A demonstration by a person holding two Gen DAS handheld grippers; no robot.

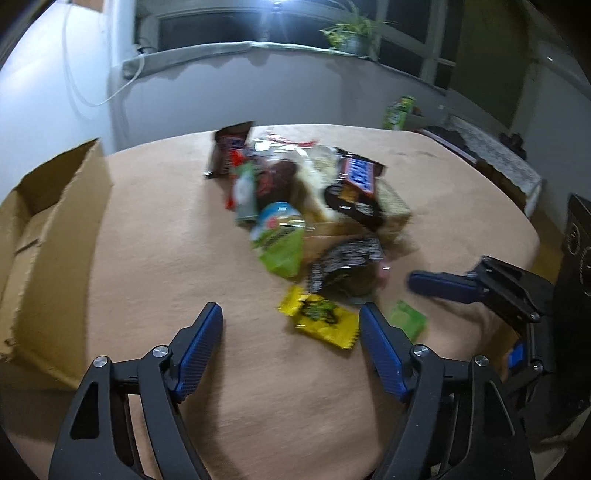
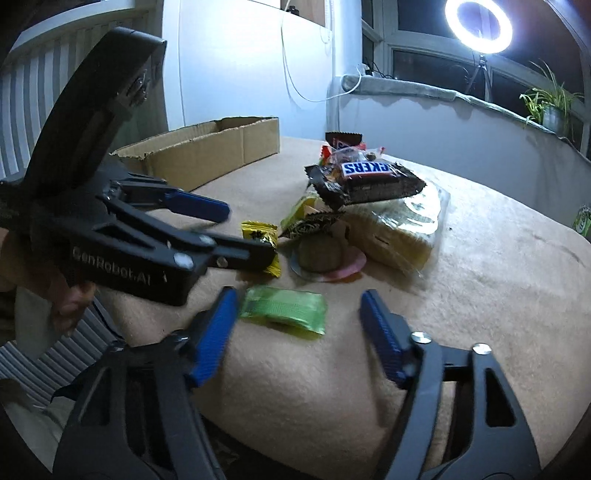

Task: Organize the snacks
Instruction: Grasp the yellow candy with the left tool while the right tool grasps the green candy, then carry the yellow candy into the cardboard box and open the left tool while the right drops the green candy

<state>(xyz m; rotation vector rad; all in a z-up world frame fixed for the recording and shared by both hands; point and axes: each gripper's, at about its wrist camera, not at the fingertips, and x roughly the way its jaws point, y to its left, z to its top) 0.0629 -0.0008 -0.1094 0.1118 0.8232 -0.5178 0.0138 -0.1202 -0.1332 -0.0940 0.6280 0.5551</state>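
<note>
A pile of wrapped snacks (image 1: pixel 317 206) lies mid-table on a beige cloth (image 1: pixel 166 258), with a Snickers bar (image 2: pixel 365 169) on top. My left gripper (image 1: pixel 291 325) is open just above the cloth. A yellow packet (image 1: pixel 319 321) lies between its fingers, close to the right one, and the pads do not press it. My right gripper (image 2: pixel 295 306) is open too. A green packet (image 2: pixel 284 308) lies flat between its fingers, nearer the left one, not gripped. The two grippers are side by side, and each shows at the edge of the other's view.
An open cardboard box (image 1: pixel 48 236) stands at the table's left edge. A clear pack of crackers (image 2: pixel 402 229) and a round cake (image 2: pixel 319 254) lie by the pile. A ring light (image 2: pixel 478 26) and a potted plant (image 2: pixel 550 103) stand at the window. A dark speaker (image 1: pixel 576 236) is at the right.
</note>
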